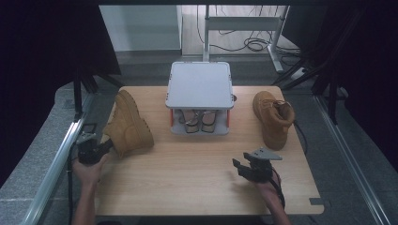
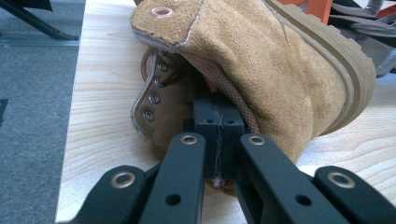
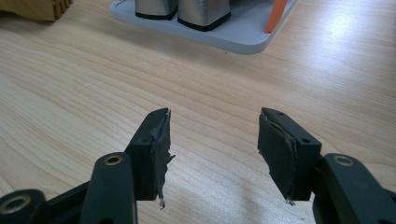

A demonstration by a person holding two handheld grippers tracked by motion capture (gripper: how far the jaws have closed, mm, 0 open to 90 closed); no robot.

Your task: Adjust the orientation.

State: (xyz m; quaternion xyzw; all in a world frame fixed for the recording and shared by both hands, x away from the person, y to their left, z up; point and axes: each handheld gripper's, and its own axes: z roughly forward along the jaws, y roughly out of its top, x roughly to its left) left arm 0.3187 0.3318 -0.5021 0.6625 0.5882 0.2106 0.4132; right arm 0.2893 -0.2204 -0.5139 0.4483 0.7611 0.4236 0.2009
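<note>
A tan suede boot (image 1: 127,124) lies tipped on its side at the table's left, its ridged sole (image 2: 336,60) turned to the right. My left gripper (image 1: 97,149) is at its ankle opening, jaws pressed together on the collar edge (image 2: 233,105) beside the eyelets (image 2: 154,99). The left gripper's tips (image 2: 218,122) sit right against the beige lining. A second tan boot (image 1: 273,117) stands at the right. My right gripper (image 1: 240,166) hovers low over bare wood near the front, open, with nothing between its pads (image 3: 156,140).
A grey two-tier rack (image 1: 200,84) with orange posts stands at the table's back middle, a pair of shoes (image 1: 198,121) on its lower shelf (image 3: 243,39). The wooden table (image 1: 197,178) ends at a metal rail on each side; grey floor lies beyond.
</note>
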